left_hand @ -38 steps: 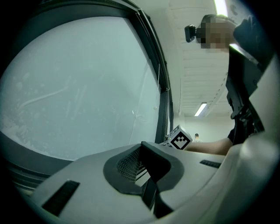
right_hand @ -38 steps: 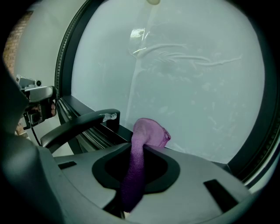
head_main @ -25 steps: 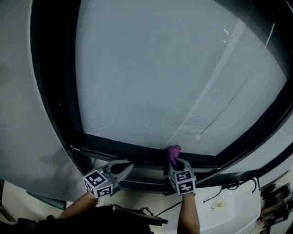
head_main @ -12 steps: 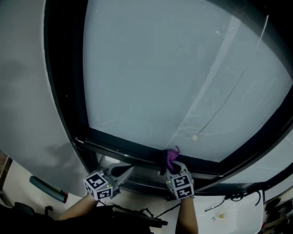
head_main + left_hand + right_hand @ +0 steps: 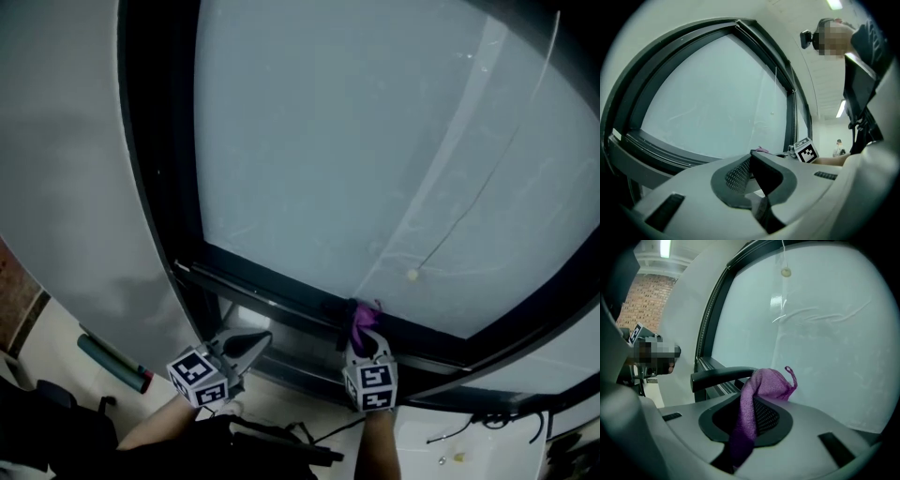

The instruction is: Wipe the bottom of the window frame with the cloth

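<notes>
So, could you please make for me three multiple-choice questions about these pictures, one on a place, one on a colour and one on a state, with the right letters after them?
1. Where is the cloth?
A) on the floor
B) between the right tongs, at the bottom of the window frame
C) between the left tongs

2. What colour is the cloth?
A) purple
B) yellow
C) white

3. How do the left tongs stand?
A) wide open
B) shut on the cloth
C) shut, with nothing between them

Answers:
1 B: the right gripper view shows the cloth pinched there, and the head view puts it at the bottom rail.
2 A: it is purple in both views.
3 C: the left gripper view shows the tips together and bare.
</notes>
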`<move>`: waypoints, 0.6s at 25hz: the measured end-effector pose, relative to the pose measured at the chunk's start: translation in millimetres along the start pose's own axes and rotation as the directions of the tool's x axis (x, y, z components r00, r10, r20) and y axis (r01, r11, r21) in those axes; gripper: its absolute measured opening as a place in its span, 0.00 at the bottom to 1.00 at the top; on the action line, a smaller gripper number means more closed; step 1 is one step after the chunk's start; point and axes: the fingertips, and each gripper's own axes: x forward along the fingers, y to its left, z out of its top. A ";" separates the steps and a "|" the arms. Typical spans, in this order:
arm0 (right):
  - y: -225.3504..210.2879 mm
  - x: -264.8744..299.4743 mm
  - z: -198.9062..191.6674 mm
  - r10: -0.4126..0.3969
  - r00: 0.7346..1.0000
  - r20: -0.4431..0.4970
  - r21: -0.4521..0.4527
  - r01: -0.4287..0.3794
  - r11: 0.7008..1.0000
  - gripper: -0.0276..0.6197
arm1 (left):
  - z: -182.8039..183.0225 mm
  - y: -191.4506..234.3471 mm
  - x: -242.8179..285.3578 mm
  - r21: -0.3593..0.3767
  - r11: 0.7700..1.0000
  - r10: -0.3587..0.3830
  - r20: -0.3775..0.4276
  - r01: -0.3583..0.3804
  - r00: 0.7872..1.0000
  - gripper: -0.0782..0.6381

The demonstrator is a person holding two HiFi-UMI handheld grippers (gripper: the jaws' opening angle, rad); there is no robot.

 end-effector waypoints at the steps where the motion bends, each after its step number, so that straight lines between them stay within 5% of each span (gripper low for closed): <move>1: 0.6 -0.1 -1.0 -0.012 1.000 0.009 0.002 0.012 1.000 0.16 | -1.4 1.6 -2.8 0.000 1.000 0.012 -0.001 -0.012 1.000 0.11; 8: 4.3 2.5 -4.6 -0.170 0.984 0.044 0.029 0.169 0.985 0.16 | -1.7 15.3 -10.5 0.000 1.000 0.003 0.007 -0.003 1.000 0.11; 15: 8.8 7.5 -13.3 -0.350 0.937 0.005 0.062 0.349 0.935 0.16 | 12.7 40.5 -20.1 0.017 0.997 -0.076 -0.008 0.076 0.997 0.11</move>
